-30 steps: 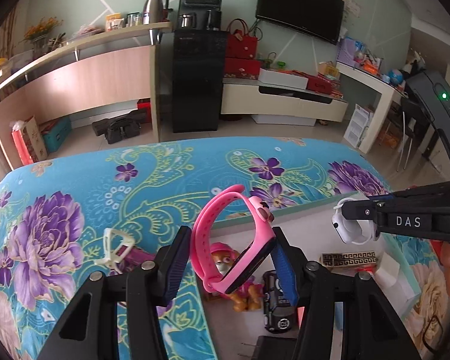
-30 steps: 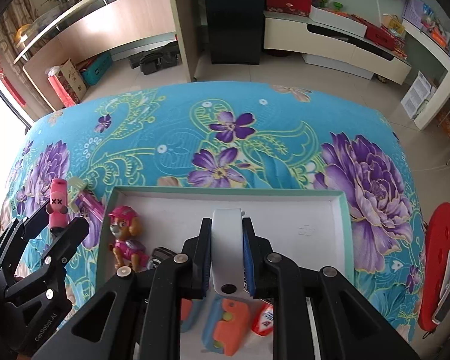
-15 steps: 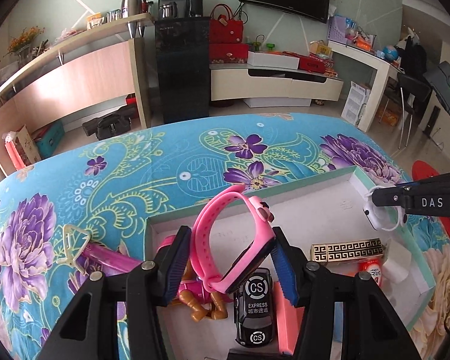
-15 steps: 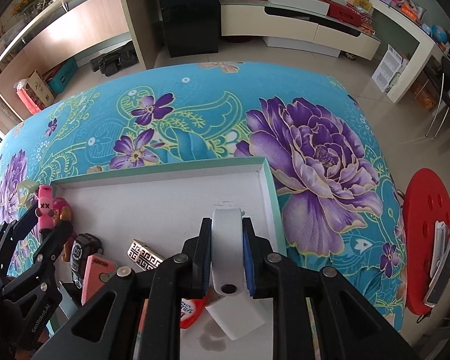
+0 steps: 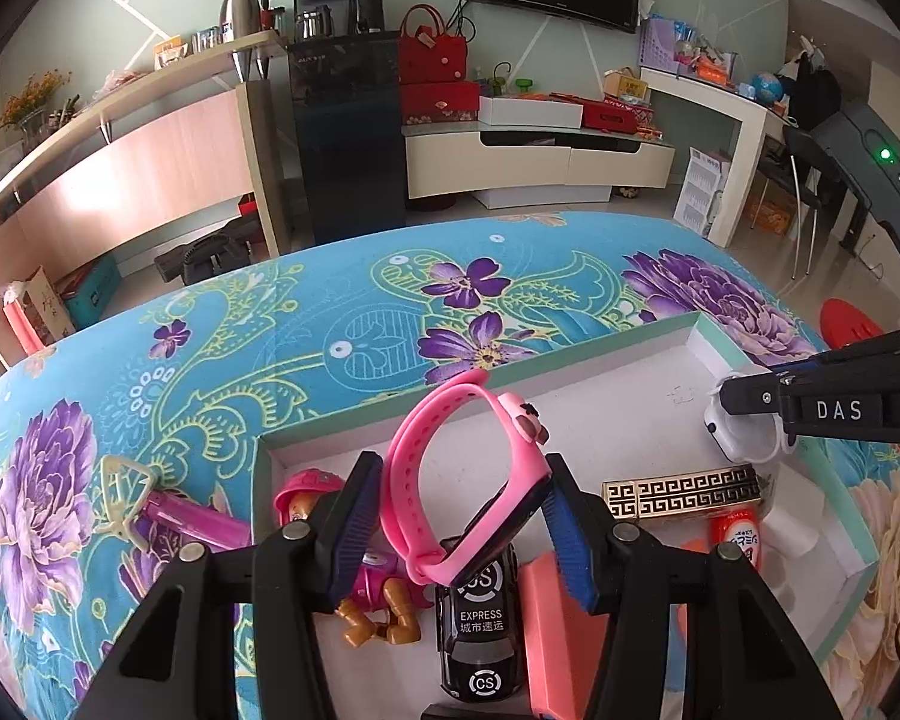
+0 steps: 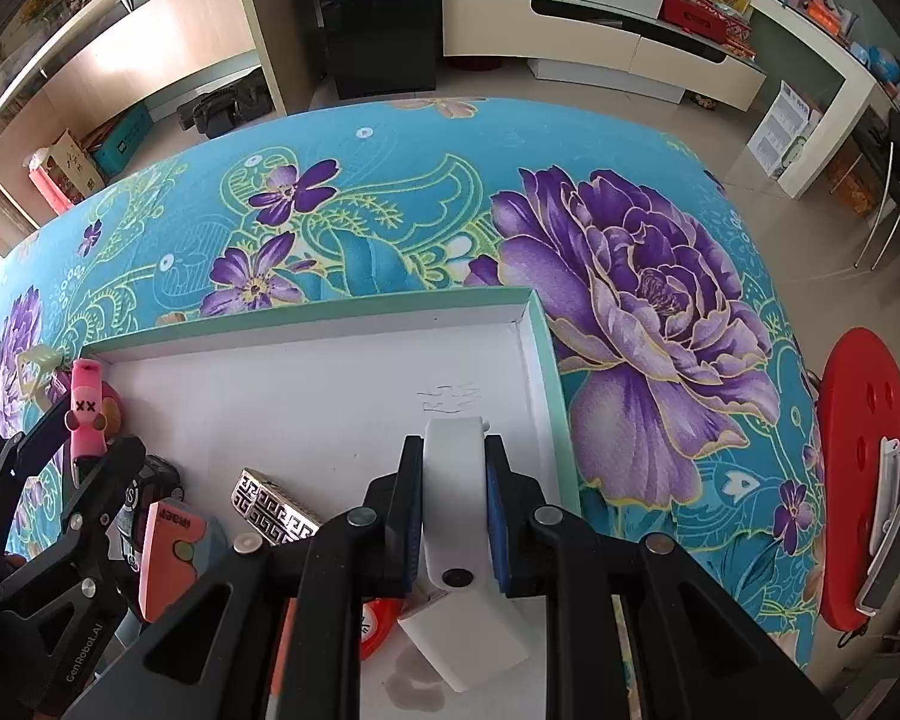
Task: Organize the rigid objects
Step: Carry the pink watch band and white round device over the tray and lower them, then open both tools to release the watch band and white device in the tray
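The surface [image 6: 354, 192] wears a blue flowered cloth, and on it lies the shallow white tray [image 6: 546, 348] with a green rim. Inside the tray already rest a toy car [image 5: 480, 630], a pink dog figure [image 5: 312, 492], a gold-patterned box [image 5: 681, 495] and a small red bottle [image 5: 735, 540], so the sorting looks well advanced. A pink item with a pale loop [image 5: 168, 510] lies outside on the cloth, probably left to collect. The left claw [image 5: 462, 528] is clamped around a pink watch [image 5: 468, 480] over the tray. The right claw [image 6: 453, 510] is clenched on a white watch band [image 6: 453, 480] over the tray's right end. The car reads "EXPRESS" and "CS"; the right claw carries "DAS".
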Demonstrator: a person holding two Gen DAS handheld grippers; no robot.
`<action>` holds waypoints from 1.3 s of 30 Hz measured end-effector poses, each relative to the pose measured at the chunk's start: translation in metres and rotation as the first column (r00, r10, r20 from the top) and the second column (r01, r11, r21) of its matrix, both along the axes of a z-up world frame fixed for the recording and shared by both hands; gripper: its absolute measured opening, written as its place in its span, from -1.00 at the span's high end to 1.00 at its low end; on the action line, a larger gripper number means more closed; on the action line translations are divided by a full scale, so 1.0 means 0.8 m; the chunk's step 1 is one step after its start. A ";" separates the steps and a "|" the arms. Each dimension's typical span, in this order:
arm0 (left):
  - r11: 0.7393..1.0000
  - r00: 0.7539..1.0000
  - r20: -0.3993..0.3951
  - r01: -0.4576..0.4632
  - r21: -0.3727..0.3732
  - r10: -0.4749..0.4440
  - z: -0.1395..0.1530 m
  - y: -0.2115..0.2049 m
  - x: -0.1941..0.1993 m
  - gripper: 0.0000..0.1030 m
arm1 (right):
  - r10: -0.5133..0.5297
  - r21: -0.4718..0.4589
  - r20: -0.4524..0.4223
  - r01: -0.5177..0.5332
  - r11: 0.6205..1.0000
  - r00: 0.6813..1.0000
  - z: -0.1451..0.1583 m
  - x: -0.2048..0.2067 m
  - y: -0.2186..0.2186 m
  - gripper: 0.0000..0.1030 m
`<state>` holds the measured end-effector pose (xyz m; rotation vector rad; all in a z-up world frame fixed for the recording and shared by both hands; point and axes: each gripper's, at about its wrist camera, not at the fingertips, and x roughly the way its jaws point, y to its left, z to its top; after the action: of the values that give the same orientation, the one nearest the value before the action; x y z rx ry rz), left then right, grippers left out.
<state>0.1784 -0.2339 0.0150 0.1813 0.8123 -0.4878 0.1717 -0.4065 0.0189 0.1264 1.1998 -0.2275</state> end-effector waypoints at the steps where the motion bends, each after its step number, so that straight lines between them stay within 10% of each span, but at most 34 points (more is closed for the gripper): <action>1: 1.000 1.000 0.000 0.002 0.001 -0.002 0.000 0.000 0.000 -0.10 | 0.002 0.001 -0.002 -0.002 1.000 1.000 -0.001 0.000 0.001 0.63; 12: 1.000 1.000 -0.005 0.021 0.011 -0.021 0.002 -0.003 -0.003 -0.40 | 0.016 0.001 -0.024 -0.016 1.000 1.000 -0.006 0.002 0.005 0.55; 23: 1.000 1.000 0.003 -0.002 -0.009 0.002 0.026 0.025 0.001 -0.78 | 0.026 -0.008 -0.019 -0.026 1.000 0.999 0.010 0.003 0.013 -0.09; 39: 0.968 0.969 -0.022 -0.246 0.040 0.247 0.035 0.150 0.033 -1.00 | 0.096 0.005 -0.031 -0.096 0.995 0.995 0.032 0.002 0.055 -0.53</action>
<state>0.2051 -0.1135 0.0431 0.1059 0.8572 -0.2408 0.1735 -0.3629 0.0445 0.0681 1.2344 -0.1440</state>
